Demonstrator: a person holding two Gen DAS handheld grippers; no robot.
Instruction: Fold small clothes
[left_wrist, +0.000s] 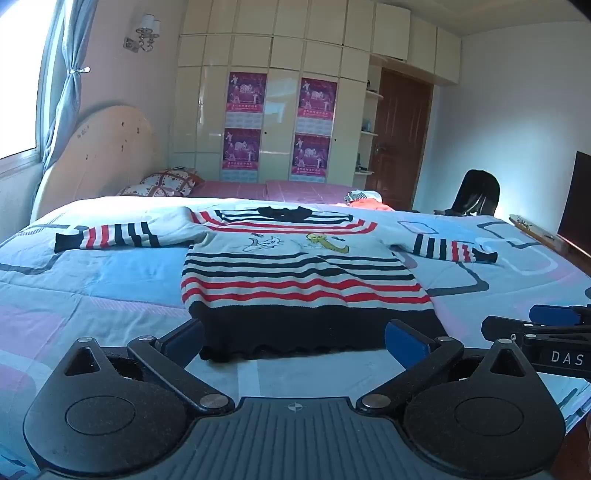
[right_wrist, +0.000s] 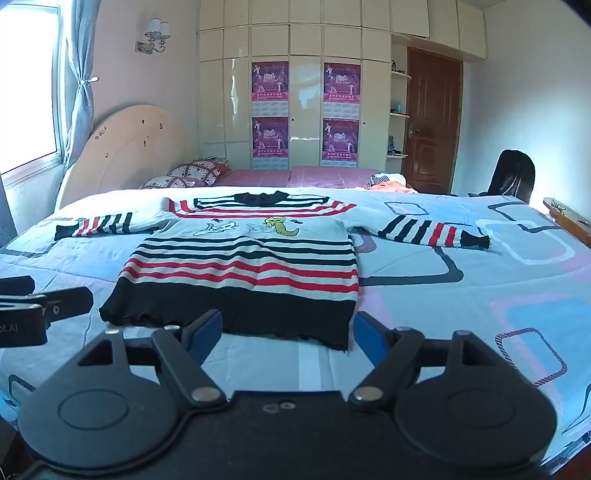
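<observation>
Centrally, a small knitted sweater with red, black and white stripes (left_wrist: 295, 273) is lying flat, sleeves spread, on a pale blue patterned bedspread (left_wrist: 92, 280). Both black two-finger grippers are hovering at its black hem: the left gripper (left_wrist: 295, 338) and the right gripper (right_wrist: 288, 332) are each standing with blue-padded jaws apart, holding nothing.
</observation>
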